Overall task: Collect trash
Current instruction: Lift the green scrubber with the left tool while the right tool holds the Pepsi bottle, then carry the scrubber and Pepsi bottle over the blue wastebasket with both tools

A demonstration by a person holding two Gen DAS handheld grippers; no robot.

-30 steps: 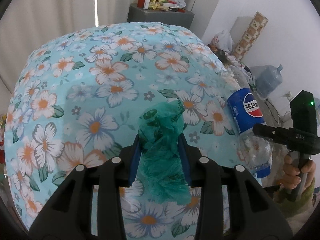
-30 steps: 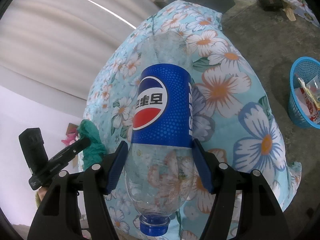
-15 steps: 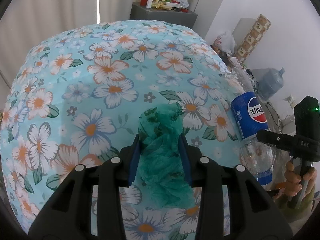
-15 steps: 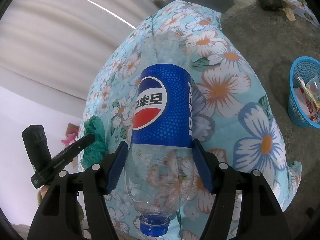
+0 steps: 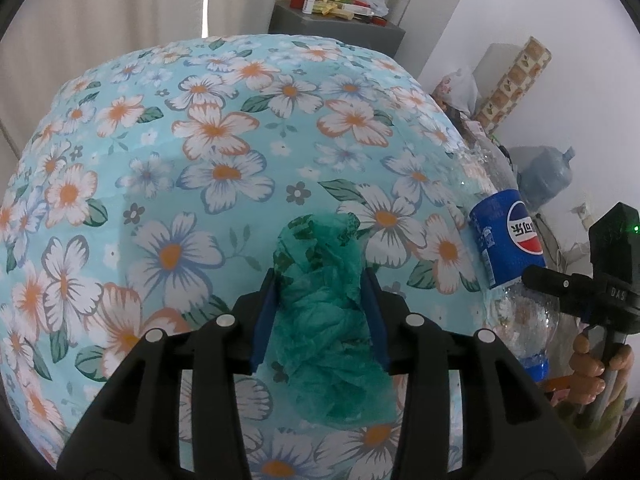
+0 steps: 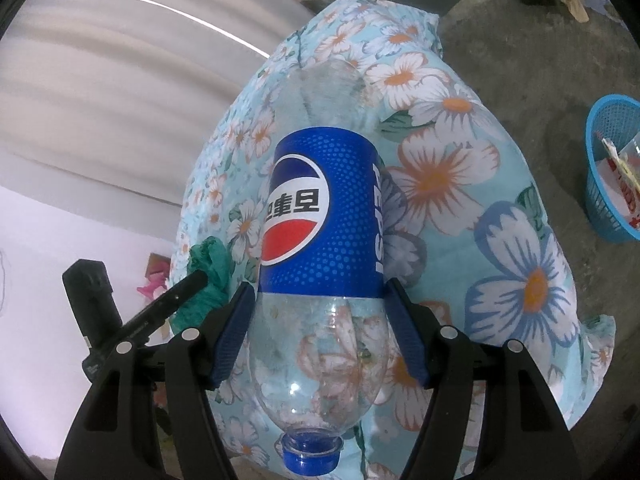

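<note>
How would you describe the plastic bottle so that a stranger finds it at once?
Look at the light blue floral cloth that covers the large mound. Above it, the right gripper clamps a clear, empty plastic bottle, blue cap toward the camera. Only it bears a blue label with a red, white and blue circle.

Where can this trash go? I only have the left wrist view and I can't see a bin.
Observer: A blue basket stands on the floor beside the floral bedding, at the right edge of the right wrist view.
Operator: Is anything in it?
Observer: Yes, wrappers poke up inside it.
Operator: How well is the bottle gripped?
Observer: The right gripper has a blue pad on each side of the bottle, on its clear shoulder at the edge of the label.
</note>
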